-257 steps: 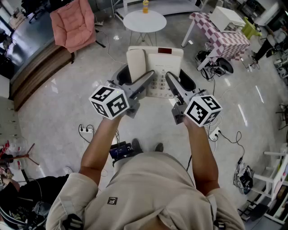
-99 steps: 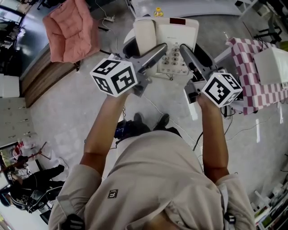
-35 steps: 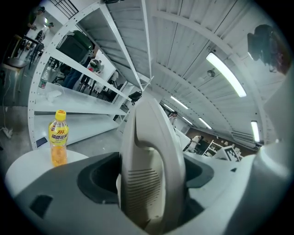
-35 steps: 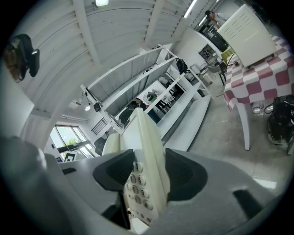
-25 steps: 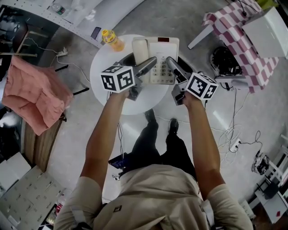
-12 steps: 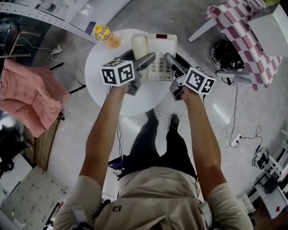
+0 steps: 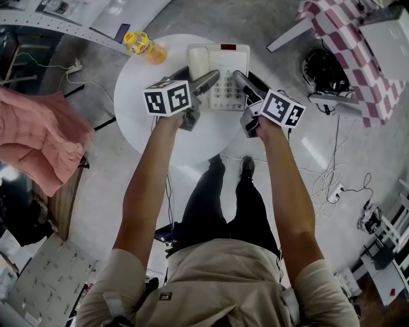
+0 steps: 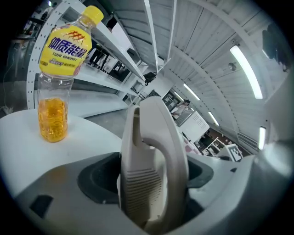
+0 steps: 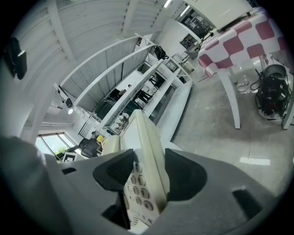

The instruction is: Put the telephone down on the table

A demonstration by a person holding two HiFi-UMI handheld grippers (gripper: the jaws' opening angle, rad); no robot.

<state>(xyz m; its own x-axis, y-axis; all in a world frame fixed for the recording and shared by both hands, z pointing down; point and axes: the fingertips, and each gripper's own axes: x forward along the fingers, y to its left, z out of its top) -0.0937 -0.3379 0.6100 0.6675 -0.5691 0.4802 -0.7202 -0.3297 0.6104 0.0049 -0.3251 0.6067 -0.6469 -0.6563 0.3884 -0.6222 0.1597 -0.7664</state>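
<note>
Holding the telephone (image 7: 223,73) from both sides. Clamping the handset (image 8: 154,151), on the telephone's left edge, with the left gripper (image 7: 203,82), jaws tight on either flank. Pinching the right edge with the right gripper (image 9: 146,181), one jaw on the keypad (image 9: 138,188) face, the other on the back. No slack seen on either grip.

Sitting over the far half of the table (image 7: 150,124), well inside its rim, roughly level as seen from above. Can't confirm contact with the table top: no clear gap and no clear touch in any view.

Judging the carry to the table as done, and the set-down as landing or about to. Left to do:
- lower until seated flat on the table
- open both sets of jaws
- back out toward the table's near rim without knocking the handset loose

Containers: just one, a bottle (image 8: 57,78). Upright at the table's far left rim, near the telephone's left corner but apart from it. Yellow cap (image 8: 94,13) on. Holding orange liquid (image 8: 53,119) in the bottom part only, below the label (image 8: 64,50). Worth keeping the left gripper off it when backing out.
</note>
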